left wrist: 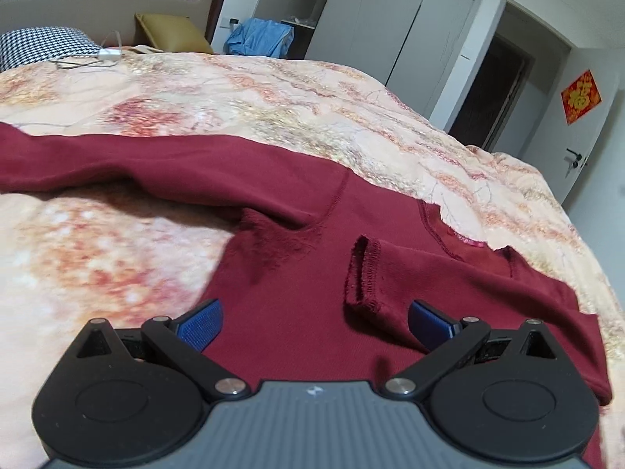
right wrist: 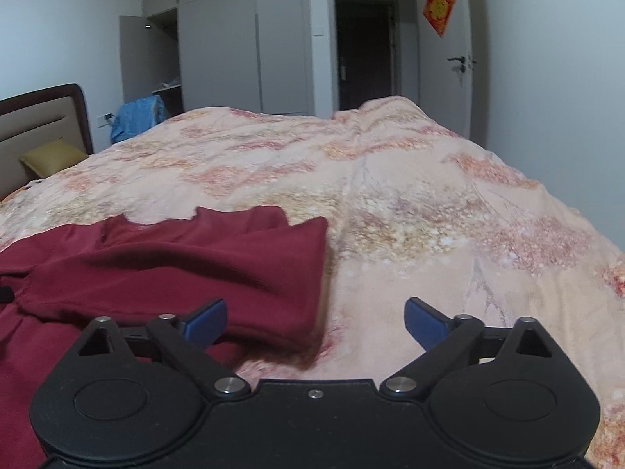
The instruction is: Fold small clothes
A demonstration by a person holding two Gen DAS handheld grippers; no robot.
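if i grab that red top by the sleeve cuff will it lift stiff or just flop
Probably flop: the red top lies in soft folds and creases on the bedspread, so the cloth looks limp. Its cuff curls open showing a fuzzy lining, so it seems a thickish knit, likely grippy rather than slippery. The rest would likely trail and drag across the bedspread.

1. Garment: lower part hidden behind the left gripper body; one sleeve cut off at the frame's left edge.
2. Garment in the right wrist view: cut off at left edge, near edge blurred.
3. Pillow: cut off at left.
4. Cable on the bedspread: too small to tell its type.
5. Blue cloth: kind unclear.
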